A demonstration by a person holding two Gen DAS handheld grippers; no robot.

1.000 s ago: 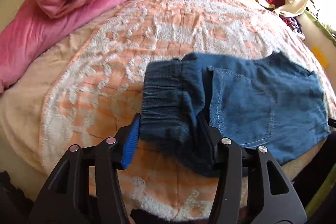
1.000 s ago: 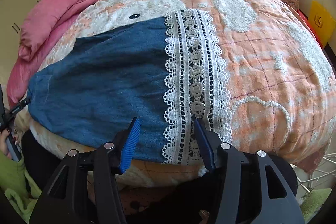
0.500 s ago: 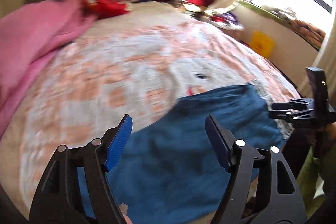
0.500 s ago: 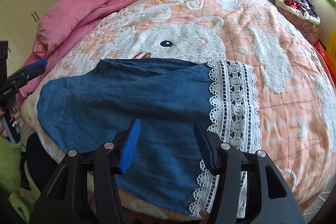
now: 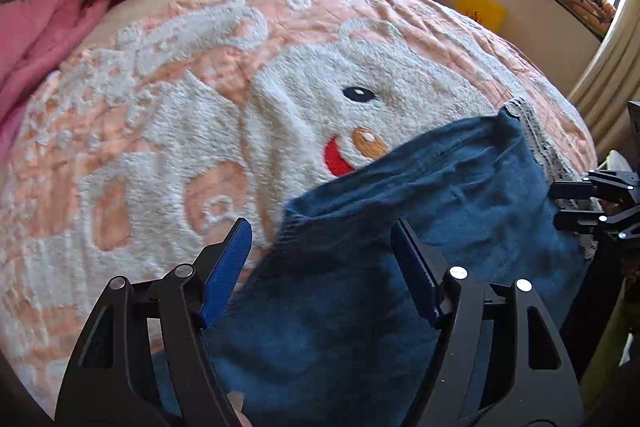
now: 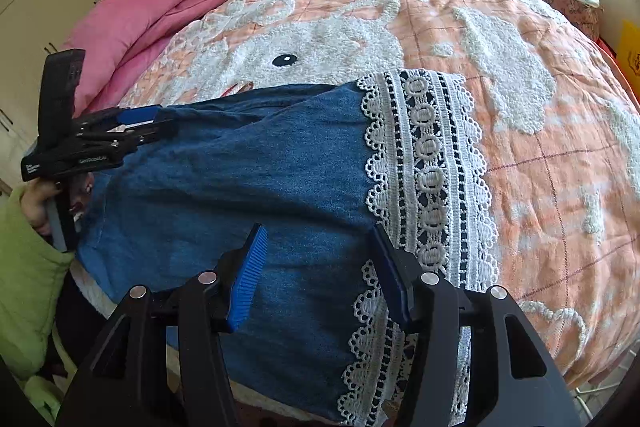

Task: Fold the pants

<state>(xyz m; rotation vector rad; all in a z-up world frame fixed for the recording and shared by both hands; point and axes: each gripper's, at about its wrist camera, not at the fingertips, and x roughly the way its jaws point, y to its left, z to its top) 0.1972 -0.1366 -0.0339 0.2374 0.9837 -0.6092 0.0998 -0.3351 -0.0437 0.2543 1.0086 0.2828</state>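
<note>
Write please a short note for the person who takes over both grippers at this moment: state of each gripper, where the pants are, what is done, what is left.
Left gripper: jaws closing, pads not on cloth; it hovers over the plain end of the pants.
Right gripper: jaws apart, holding nothing, above the lace hem.
Pants: flat on the peach blanket near its front edge, lace hem to the right in the right wrist view.
Done: the pants seem folded lengthwise and laid out.
Left: probably grip both ends and fold across, then smooth.
</note>
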